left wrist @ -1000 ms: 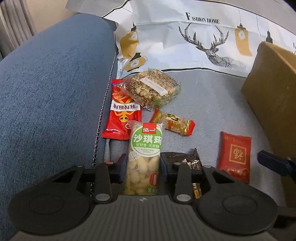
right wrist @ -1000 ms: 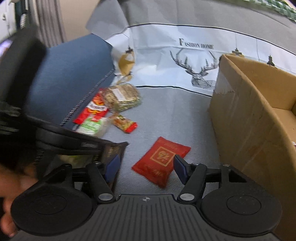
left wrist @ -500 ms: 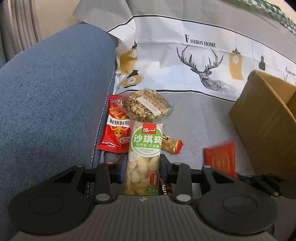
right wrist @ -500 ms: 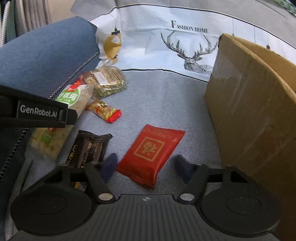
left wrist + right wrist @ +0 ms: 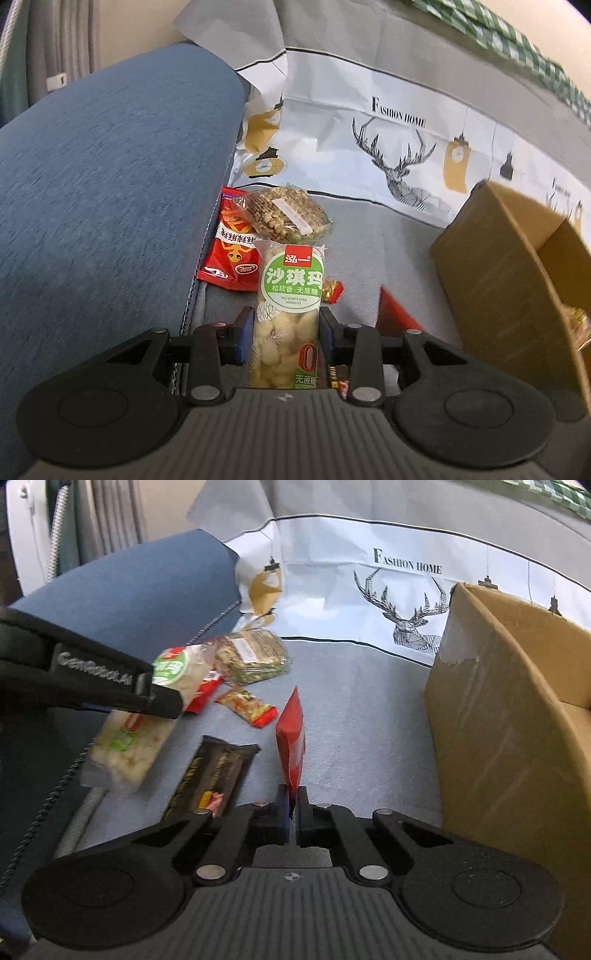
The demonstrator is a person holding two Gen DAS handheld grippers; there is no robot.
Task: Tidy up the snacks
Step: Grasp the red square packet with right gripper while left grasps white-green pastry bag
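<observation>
Two grips: left gripper [image 5: 286, 334] clamps the sachima pack [image 5: 290, 314] firmly; right gripper [image 5: 291, 814], fully closed, pinches only the red packet [image 5: 291, 734] at its edge, which may slip before reaching the cardboard box [image 5: 509, 716].

A clear pack of pale puffed snacks with a green label [image 5: 287, 317] hangs lifted at 9 o'clock of a red sachet [image 5: 291, 738] standing on edge, both pinched.

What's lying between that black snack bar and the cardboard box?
In the right wrist view, only the red packet pinched upright in the right tongs stands between the black bar and box; otherwise bare cloth.
</observation>
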